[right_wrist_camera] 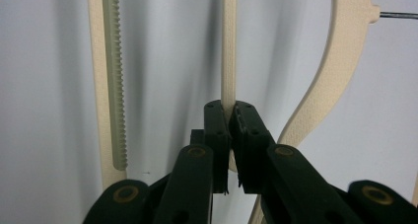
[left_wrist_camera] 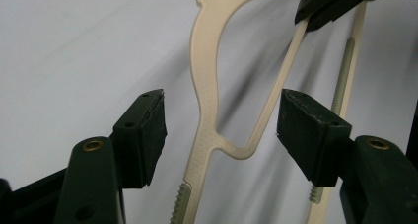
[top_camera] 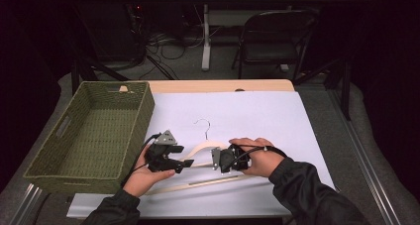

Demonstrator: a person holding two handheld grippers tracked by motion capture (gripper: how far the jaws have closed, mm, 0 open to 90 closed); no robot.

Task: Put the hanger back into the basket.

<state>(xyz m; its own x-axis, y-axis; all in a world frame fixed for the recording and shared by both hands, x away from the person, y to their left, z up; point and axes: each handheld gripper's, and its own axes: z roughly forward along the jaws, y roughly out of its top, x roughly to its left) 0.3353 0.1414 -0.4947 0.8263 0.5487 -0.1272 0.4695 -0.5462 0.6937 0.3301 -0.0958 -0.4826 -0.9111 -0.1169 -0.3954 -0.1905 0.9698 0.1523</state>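
Hanger (top_camera: 208, 148) on white sheet (top_camera: 277, 116) beside green basket (top_camera: 94, 131), dark room behind

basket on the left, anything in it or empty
Empty, as far as shows: the basket has bare woven floor in the high view. The hanger lies outside it on the table.

The high view is dim: only the white sheet (top_camera: 257, 116) on the desk catches light, and the room behind falls to near black. Both gripper views are brighter, with soft grey shadows beside the hanger (left_wrist_camera: 207, 86). Near jaws look slightly soft. No strong glare.
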